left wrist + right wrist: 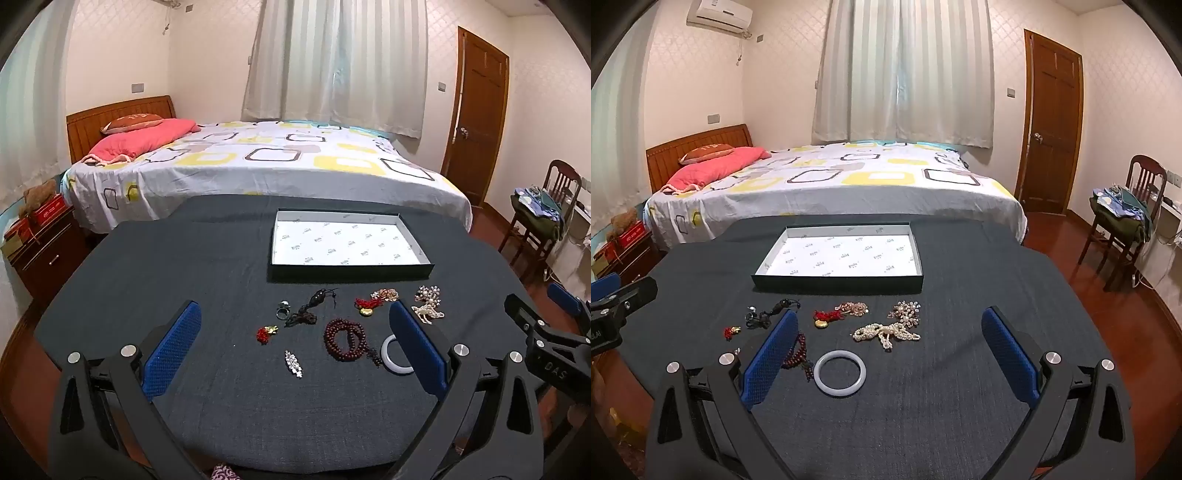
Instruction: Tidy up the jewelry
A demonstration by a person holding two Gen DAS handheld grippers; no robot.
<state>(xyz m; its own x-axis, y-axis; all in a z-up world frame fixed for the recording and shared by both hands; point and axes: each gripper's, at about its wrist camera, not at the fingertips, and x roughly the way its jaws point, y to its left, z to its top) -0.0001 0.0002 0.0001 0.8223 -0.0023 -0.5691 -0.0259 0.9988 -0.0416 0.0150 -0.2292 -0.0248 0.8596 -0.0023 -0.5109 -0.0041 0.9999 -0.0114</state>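
Several pieces of jewelry lie loose on the dark cloth of the table [155,266] [960,398], in front of a shallow box [424,267] [838,283] with a white lining. A pale bangle [840,373] [388,347], a dark red bead bracelet [345,339] [798,354], a pearl strand [886,332] [428,313], a crystal clip [293,363], a ring [283,309] and a black cord pendant [310,306] [768,314] are among them. My left gripper [295,345] hangs open above the middle pieces. My right gripper [890,349] is open above the bangle and pearls. Neither holds anything.
A bed [258,166] [831,177] stands right behind the table. A nightstand with red boxes [40,236] is at the left, a wooden door [1052,122] and a chair piled with clothes [1123,218] at the right.
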